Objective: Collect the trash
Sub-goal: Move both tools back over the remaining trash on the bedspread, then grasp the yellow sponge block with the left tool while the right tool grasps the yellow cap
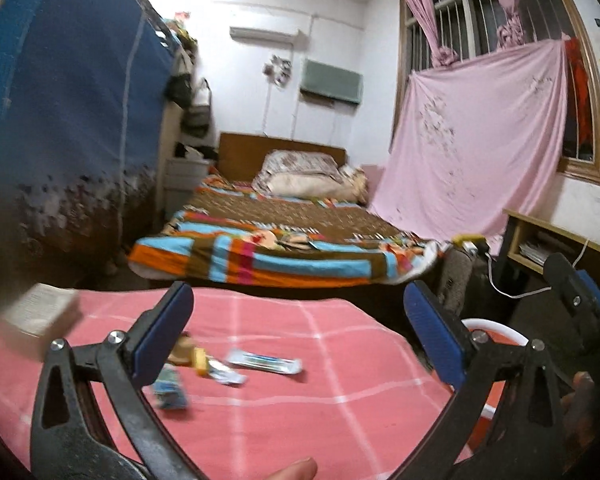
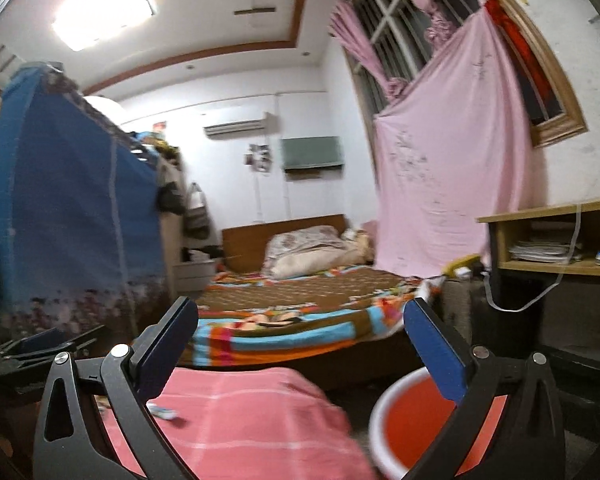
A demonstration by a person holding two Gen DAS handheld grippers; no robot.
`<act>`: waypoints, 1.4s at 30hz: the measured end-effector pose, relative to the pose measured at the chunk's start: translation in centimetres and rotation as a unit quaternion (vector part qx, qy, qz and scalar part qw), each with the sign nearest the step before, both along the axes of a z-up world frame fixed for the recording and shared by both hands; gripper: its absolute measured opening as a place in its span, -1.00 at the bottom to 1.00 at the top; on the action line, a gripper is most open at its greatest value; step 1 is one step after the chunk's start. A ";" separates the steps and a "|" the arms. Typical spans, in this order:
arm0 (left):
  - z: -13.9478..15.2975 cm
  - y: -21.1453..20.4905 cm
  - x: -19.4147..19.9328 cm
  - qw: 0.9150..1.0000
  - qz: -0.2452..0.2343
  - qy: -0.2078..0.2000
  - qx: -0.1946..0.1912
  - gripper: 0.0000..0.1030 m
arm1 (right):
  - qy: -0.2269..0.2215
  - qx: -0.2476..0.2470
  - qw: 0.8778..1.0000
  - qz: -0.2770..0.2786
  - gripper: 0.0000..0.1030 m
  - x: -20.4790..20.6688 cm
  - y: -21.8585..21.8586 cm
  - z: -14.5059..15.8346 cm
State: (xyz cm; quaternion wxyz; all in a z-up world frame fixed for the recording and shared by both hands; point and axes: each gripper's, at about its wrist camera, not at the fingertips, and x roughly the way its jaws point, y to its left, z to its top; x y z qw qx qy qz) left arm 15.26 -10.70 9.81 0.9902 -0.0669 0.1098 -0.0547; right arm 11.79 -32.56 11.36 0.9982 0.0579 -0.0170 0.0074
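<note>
My left gripper (image 1: 296, 320) hangs with jaws spread wide and empty above the pink checked tablecloth (image 1: 284, 412). On the cloth lie the trash items: a white-and-blue foil wrapper (image 1: 264, 361), a yellow-and-brown crumpled packet (image 1: 194, 356) beside it, and a small blue printed packet (image 1: 171, 390) nearest my left finger, all blurred. My right gripper (image 2: 300, 340), likewise spread and empty, points toward the bed with the striped multicoloured blanket (image 2: 300, 320). The red plastic basin with a white rim (image 2: 412, 420) stands just beyond the cloth's right edge, partly behind my right finger. A blue fabric wardrobe (image 1: 72, 112) stands at left; a wooden shelf desk (image 2: 556, 236) at right.
</note>
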 end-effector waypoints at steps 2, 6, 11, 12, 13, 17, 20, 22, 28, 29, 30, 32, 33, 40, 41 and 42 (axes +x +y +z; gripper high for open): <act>0.2 1.6 -1.1 1.000 0.014 -0.013 0.001 0.70 | -0.003 -0.003 1.000 0.008 1.00 -0.3 1.1 0.1; 0.1 4.3 -2.6 0.999 0.037 -0.027 0.013 0.70 | -0.014 -0.015 0.999 0.028 1.00 -1.0 3.7 0.2; -0.5 7.2 -3.9 0.997 0.065 -0.034 0.027 0.70 | -0.021 -0.023 0.998 0.053 1.00 -1.2 5.8 0.0; -0.7 8.0 -4.2 0.996 0.071 -0.035 0.028 0.70 | -0.021 -0.026 0.998 0.059 1.00 -1.1 6.3 -0.2; -0.8 8.4 -4.3 0.996 0.074 -0.035 0.028 0.70 | -0.021 -0.029 0.997 0.064 1.00 -1.2 6.8 -0.4; -1.4 10.7 -4.9 0.995 0.088 -0.034 0.035 0.70 | -0.017 -0.046 0.995 0.090 1.00 -0.8 8.7 -0.9; -1.8 12.2 -5.1 0.994 0.097 -0.032 0.047 0.70 | -0.010 -0.059 0.993 0.102 1.00 -0.7 10.2 -1.2; -2.0 12.9 -5.0 0.993 0.100 -0.030 0.051 0.70 | 0.000 -0.067 0.991 0.117 1.00 0.0 11.3 -1.4; -2.5 15.0 -3.6 0.993 0.105 -0.024 0.050 0.70 | 0.022 -0.081 0.988 0.130 1.00 2.5 13.6 -2.1; -2.6 15.2 -3.5 0.993 0.105 -0.026 0.048 0.70 | 0.024 -0.085 0.987 0.132 1.00 2.7 13.8 -2.3; -2.6 15.3 -3.3 0.993 0.105 -0.029 0.047 0.70 | 0.027 -0.090 0.987 0.132 1.00 3.0 14.1 -2.4; -2.8 15.4 -3.1 0.993 0.103 -0.032 0.046 0.70 | 0.033 -0.096 0.985 0.140 1.00 3.7 14.7 -2.7; -2.9 15.3 -2.8 0.993 0.102 -0.032 0.046 0.70 | 0.037 -0.096 0.984 0.143 1.00 4.0 14.8 -2.8; -4.0 15.3 -0.4 0.995 0.089 0.020 0.048 0.70 | 0.111 -0.106 0.971 0.186 0.61 7.1 16.1 -3.6; -4.2 15.4 0.1 0.995 0.087 0.032 0.047 0.69 | 0.126 -0.115 0.966 0.192 0.59 7.6 16.4 -3.7; -4.3 15.4 0.4 0.994 0.086 0.042 0.046 0.69 | 0.139 -0.122 0.962 0.200 0.54 8.1 16.8 -3.8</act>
